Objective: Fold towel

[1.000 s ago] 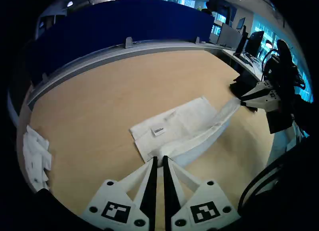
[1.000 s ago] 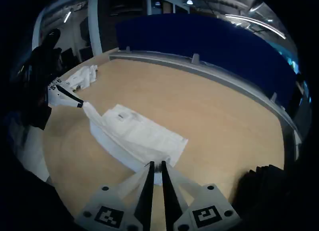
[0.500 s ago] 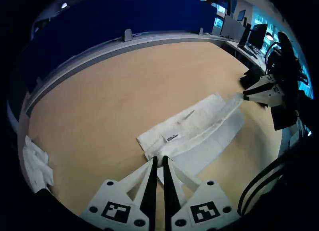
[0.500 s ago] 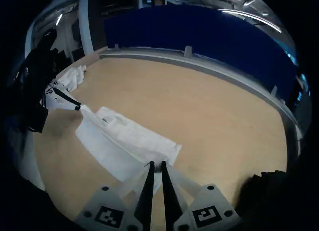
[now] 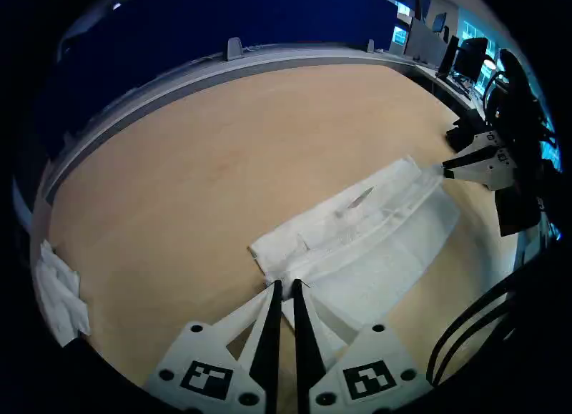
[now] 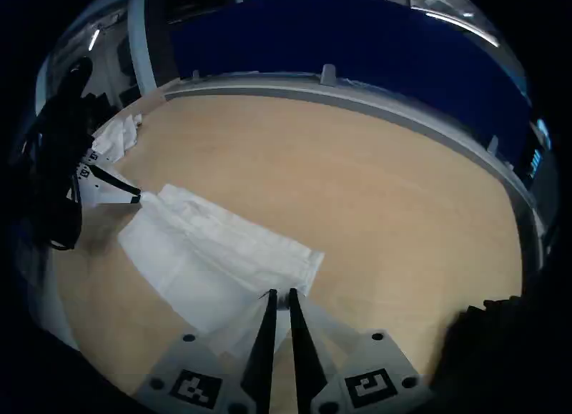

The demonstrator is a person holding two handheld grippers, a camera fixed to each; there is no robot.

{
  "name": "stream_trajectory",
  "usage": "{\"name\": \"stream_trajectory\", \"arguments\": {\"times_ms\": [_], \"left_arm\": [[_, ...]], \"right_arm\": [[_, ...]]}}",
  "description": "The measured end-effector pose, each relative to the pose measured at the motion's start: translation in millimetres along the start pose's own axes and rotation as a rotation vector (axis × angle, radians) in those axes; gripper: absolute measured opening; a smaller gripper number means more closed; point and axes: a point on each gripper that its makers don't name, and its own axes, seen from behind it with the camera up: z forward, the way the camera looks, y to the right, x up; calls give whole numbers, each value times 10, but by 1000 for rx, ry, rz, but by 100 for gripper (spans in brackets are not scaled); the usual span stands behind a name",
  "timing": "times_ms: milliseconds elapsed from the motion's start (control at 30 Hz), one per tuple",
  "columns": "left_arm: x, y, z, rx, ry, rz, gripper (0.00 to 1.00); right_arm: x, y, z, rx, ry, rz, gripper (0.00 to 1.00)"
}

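A white towel lies partly folded lengthwise on the wooden table. My left gripper is shut on its near corner, held just above the cloth. At the far end of the same edge, my right gripper pinches the other corner, held by a person in dark sleeves. In the right gripper view the towel runs from my right gripper, shut on its corner, to the left gripper at the far end. The held edge hangs over the lower layer.
A pile of white cloths sits at the table's left edge, also seen as cloths behind the left gripper. A blue partition lines the table's far rim. Monitors and chairs stand off the right end.
Both grippers have carried the held towel edge forward across the lower layer. The fold has widened and the label that showed earlier is now covered.
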Motion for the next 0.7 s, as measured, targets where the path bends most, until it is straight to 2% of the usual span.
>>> {"name": "stream_trajectory", "arguments": {"times_ms": [467,567,700], "left_arm": [[87,-158,122,63,14,8,22],[101,-187,124,74,16,8,25],[113,-248,120,99,20,6,31]], "right_arm": [[13,79,134,-40,2,-14,15],[35,121,148,-62,7,-21,20],[85,202,164,-102,23,-28,41]]}}
